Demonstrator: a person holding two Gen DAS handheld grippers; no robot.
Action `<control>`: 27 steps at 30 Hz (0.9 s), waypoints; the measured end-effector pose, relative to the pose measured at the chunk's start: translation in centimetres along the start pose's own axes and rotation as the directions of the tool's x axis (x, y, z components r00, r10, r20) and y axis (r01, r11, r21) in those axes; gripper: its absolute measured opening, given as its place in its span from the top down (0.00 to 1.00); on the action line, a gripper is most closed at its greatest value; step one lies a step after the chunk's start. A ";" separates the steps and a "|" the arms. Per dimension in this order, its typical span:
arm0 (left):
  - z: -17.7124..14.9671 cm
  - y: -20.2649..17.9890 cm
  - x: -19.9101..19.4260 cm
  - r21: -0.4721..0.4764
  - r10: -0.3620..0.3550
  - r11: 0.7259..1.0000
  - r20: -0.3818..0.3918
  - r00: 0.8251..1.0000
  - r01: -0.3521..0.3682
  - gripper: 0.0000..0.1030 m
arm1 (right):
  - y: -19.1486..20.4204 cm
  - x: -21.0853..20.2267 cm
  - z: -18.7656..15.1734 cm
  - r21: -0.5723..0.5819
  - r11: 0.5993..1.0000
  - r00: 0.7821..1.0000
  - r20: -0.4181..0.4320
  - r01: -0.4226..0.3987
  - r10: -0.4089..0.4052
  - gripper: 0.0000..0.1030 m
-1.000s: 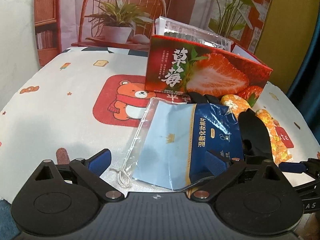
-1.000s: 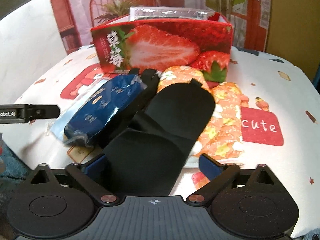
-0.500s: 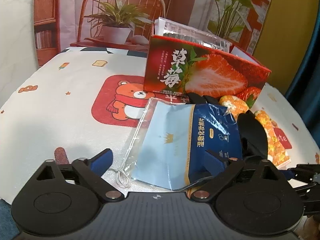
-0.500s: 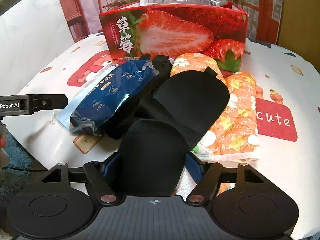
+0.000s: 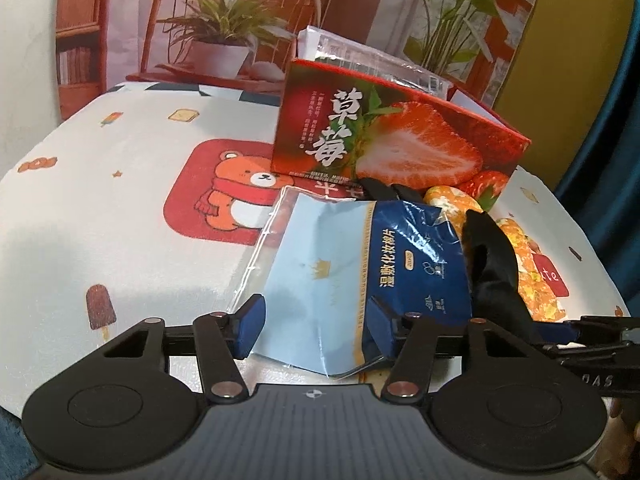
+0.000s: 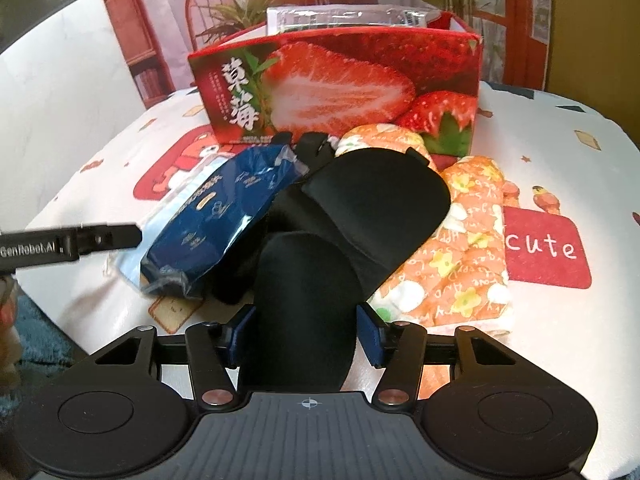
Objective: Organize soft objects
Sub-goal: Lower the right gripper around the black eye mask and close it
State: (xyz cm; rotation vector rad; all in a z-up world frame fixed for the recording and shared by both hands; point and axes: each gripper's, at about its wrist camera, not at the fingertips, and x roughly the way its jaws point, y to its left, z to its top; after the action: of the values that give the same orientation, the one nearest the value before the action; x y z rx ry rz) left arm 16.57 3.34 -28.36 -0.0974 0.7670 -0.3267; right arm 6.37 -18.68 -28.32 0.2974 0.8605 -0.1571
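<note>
A blue plastic pouch lies on the table before the red strawberry box. My left gripper has closed its blue pads on the pouch's near edge. A black padded eye mask lies beside the pouch, over an orange floral mitt. My right gripper has its pads pressed on the mask's near lobe. The mask also shows in the left wrist view. The strawberry box stands behind everything.
A silver foil packet sticks out of the box top. The tablecloth has a bear print and a red "cute" patch. The table's front edge is just under both grippers. A potted plant stands behind.
Both grippers narrowed from wide open. The left pads closed in on the pouch's edge. The right gripper moved forward and its pads closed on the mask's near lobe.
</note>
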 end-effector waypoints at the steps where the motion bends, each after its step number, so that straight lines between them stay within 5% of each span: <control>1: 0.0 0.1 0.1 -0.004 0.001 1.000 -0.002 1.000 -0.001 0.43 | -0.1 0.0 0.1 0.005 1.000 1.000 0.005 0.000 0.000 0.52; 19: 0.0 0.1 0.3 -0.014 0.008 1.000 -0.019 1.000 -0.008 0.43 | -0.7 1.3 3.3 0.095 0.995 0.999 0.051 -0.021 0.016 0.51; 27: 0.2 -0.1 -0.1 -0.018 0.003 1.000 -0.010 1.000 -0.003 0.42 | -1.0 0.5 2.5 0.093 0.996 0.999 0.043 -0.009 0.005 0.38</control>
State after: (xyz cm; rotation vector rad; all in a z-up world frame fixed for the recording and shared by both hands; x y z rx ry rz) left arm 16.61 3.28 -28.13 -0.1115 0.7805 -0.3178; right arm 8.26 -20.44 -27.36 0.3825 0.8114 -0.1969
